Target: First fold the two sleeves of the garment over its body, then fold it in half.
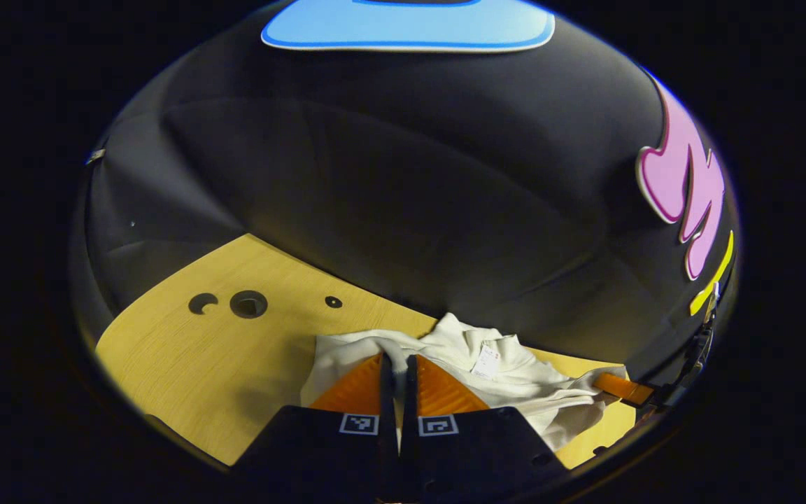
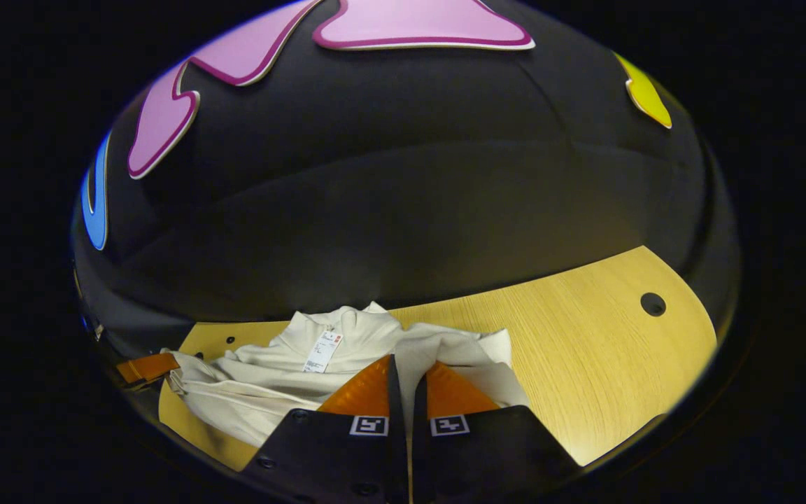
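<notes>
left gripper view: left gripper (image 1: 397, 364) fingers nearly together, pinching a fold of the white garment (image 1: 515, 381) on the wooden table (image 1: 186, 364).
right gripper view: right gripper (image 2: 403, 367) narrow, clamping garment cloth; neck tag (image 2: 322, 352) faces up.

Soft, matt, creased cream cloth garment (image 2: 347, 364) with a small white paper tag (image 2: 322, 352), lying on a smooth pale wood-grain worktop (image 2: 585, 350).

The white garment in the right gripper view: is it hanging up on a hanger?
No, the white garment lies crumpled on the wooden table.
</notes>
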`<control>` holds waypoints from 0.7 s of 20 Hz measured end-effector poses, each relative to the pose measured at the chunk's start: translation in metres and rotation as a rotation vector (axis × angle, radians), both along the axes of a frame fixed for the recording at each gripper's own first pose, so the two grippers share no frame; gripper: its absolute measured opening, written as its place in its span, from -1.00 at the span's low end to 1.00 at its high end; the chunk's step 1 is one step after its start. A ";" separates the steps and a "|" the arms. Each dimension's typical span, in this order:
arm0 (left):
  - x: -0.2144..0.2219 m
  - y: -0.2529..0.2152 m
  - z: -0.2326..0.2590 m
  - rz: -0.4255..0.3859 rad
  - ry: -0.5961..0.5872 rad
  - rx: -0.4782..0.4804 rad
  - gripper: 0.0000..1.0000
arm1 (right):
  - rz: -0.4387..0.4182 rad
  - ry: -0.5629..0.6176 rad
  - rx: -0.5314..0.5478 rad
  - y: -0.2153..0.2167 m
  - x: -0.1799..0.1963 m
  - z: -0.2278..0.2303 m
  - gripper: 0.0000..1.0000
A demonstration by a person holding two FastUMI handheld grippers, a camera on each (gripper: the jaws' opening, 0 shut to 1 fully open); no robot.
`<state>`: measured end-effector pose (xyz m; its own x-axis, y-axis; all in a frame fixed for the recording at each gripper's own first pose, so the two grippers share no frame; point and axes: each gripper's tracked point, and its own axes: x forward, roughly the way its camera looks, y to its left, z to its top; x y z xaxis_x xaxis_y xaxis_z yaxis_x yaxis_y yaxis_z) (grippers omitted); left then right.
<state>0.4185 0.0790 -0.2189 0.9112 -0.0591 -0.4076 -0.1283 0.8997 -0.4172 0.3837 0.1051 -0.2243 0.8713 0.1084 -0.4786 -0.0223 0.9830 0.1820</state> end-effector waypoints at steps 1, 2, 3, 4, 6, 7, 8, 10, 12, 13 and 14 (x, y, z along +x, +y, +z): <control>0.008 0.000 -0.004 -0.006 -0.004 0.013 -0.88 | -0.006 -0.003 -0.006 0.001 0.004 -0.006 -0.87; 0.014 -0.001 -0.009 -0.011 0.002 0.028 -0.88 | -0.011 -0.004 -0.002 0.001 0.009 -0.011 -0.87; 0.018 -0.001 -0.014 -0.020 0.003 0.046 -0.88 | -0.018 0.000 -0.001 0.001 0.013 -0.016 -0.86; 0.022 0.000 -0.018 -0.021 0.004 0.072 -0.82 | -0.024 0.006 -0.001 -0.001 0.014 -0.023 -0.82; 0.027 0.012 -0.021 0.003 0.002 0.159 -0.70 | -0.013 0.003 -0.003 0.000 0.016 -0.027 -0.64; 0.026 0.019 -0.019 0.013 0.000 0.200 -0.49 | -0.002 -0.005 -0.011 0.001 0.015 -0.026 -0.56; 0.023 0.024 -0.015 0.021 -0.002 0.223 -0.51 | 0.011 -0.014 -0.025 0.002 0.014 -0.024 -0.56; 0.019 0.027 -0.006 0.041 -0.010 0.211 -0.55 | 0.039 -0.023 -0.052 0.005 0.009 -0.022 -0.46; 0.011 0.035 0.009 0.070 -0.033 0.200 0.10 | 0.039 -0.053 -0.084 0.002 0.007 -0.011 0.35; 0.004 0.041 0.020 0.089 -0.046 0.211 0.43 | 0.042 -0.078 -0.093 0.000 0.003 0.002 0.75; -0.001 0.043 0.031 0.098 -0.061 0.221 0.75 | 0.045 -0.099 -0.101 -0.001 0.003 0.010 1.00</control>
<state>0.4174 0.1220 -0.1880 0.9315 0.1150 -0.3450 -0.2000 0.9544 -0.2217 0.3864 0.1045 -0.2140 0.9102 0.1045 -0.4008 -0.0801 0.9938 0.0772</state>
